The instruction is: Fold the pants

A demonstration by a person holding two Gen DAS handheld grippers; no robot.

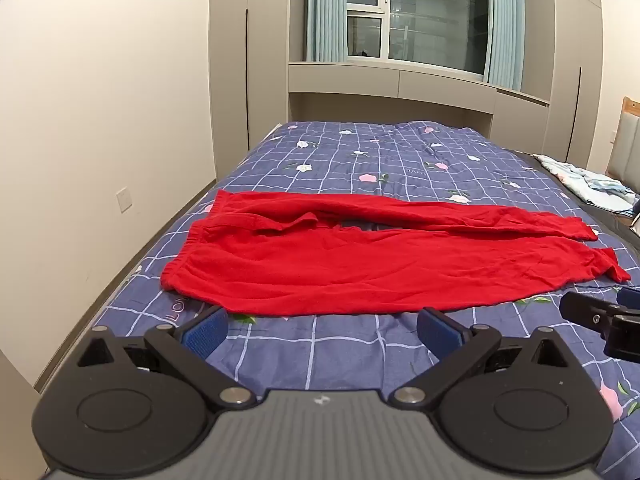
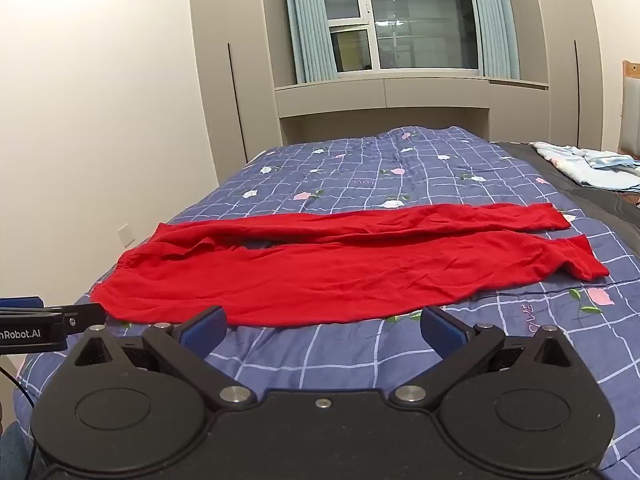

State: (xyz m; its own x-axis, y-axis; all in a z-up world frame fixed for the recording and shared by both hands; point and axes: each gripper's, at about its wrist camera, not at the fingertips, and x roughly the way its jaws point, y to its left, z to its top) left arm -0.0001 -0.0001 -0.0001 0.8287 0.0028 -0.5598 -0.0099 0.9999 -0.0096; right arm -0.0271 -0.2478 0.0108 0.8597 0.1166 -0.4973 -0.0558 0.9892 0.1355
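Note:
Red pants (image 1: 360,268) lie spread flat across the bed, waistband at the left, both leg cuffs at the right; they also show in the right wrist view (image 2: 304,276). The legs lie side by side with a small gap near the crotch. My left gripper (image 1: 322,330) is open and empty, just short of the pants' near edge. My right gripper (image 2: 324,328) is open and empty, also just short of the near edge. The right gripper shows at the right edge of the left wrist view (image 1: 600,316); the left one shows at the left edge of the right wrist view (image 2: 44,324).
The bed has a blue checked quilt with flowers (image 1: 360,160). A light blue cloth (image 1: 588,184) lies at the bed's far right by the headboard. A white wall (image 1: 100,120) runs along the left side. Cabinets and a window (image 1: 420,20) stand beyond.

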